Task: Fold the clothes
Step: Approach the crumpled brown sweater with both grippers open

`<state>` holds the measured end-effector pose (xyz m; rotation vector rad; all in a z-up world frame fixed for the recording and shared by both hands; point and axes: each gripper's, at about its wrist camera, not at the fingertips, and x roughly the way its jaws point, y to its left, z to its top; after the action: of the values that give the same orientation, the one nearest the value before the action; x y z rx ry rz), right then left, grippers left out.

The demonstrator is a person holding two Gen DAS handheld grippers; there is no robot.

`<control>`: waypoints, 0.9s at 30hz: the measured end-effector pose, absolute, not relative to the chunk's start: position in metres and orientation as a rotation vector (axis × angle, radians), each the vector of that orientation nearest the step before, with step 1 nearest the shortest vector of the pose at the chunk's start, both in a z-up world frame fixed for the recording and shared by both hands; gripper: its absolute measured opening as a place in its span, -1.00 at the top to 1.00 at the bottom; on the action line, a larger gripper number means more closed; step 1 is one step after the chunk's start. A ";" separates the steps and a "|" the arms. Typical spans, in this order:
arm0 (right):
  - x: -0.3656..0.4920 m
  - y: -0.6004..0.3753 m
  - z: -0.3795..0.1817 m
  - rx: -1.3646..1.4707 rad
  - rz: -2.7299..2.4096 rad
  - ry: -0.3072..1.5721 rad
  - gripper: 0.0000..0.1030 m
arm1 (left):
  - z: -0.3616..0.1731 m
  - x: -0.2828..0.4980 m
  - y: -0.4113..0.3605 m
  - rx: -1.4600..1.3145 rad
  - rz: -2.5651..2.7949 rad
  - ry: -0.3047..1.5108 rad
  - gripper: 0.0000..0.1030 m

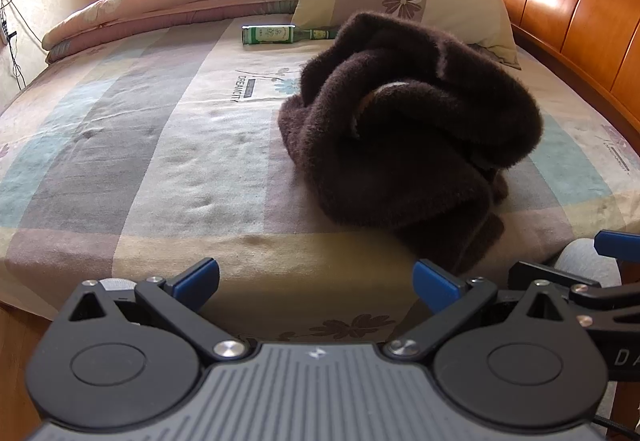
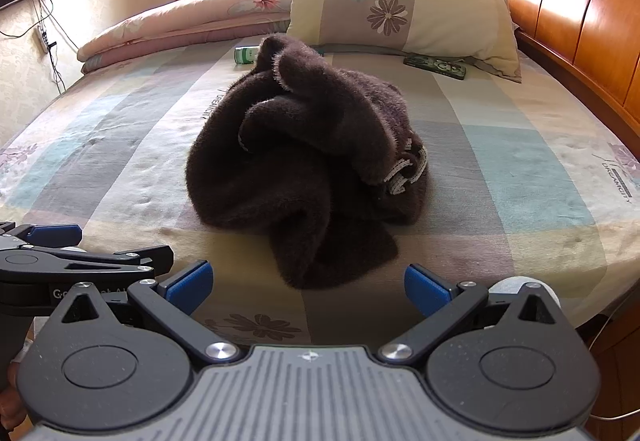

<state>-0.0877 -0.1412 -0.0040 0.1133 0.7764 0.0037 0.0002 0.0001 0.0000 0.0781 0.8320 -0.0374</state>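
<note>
A dark brown fluffy garment (image 1: 404,129) lies crumpled in a heap on the bed, near its front edge; the right wrist view has this garment (image 2: 304,161) straight ahead. My left gripper (image 1: 316,283) hovers at the bed's front edge, left of the heap's near end, open and holding nothing. My right gripper (image 2: 308,287) is also open and empty, just short of the heap's near flap. The right gripper's arm shows at the right edge of the left wrist view, and the left gripper's arm at the left edge of the right wrist view.
The bed sheet (image 1: 160,129) is striped in pastel blocks. A green bottle (image 1: 280,34) lies behind the heap, a flowered pillow (image 2: 404,9) leans on the wooden headboard (image 2: 568,1), with a phone-like case (image 2: 436,65) beside it. A rolled quilt (image 1: 168,9) lies along the far side.
</note>
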 end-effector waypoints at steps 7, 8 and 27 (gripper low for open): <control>-0.087 -0.141 -0.002 0.108 0.003 0.782 -1.00 | 0.000 0.003 0.001 0.073 -0.047 0.835 -0.99; -0.087 -0.141 -0.001 0.107 0.003 0.782 -1.00 | 0.000 0.005 0.000 0.075 -0.048 0.837 -0.99; -0.064 -0.146 -0.003 0.099 0.020 0.786 -1.00 | 0.001 0.019 0.001 0.057 -0.071 0.825 -0.99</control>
<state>-0.0637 -0.1461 -0.0034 0.0989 0.7862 0.0198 0.0186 0.0009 0.0005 0.0573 0.8248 -0.0705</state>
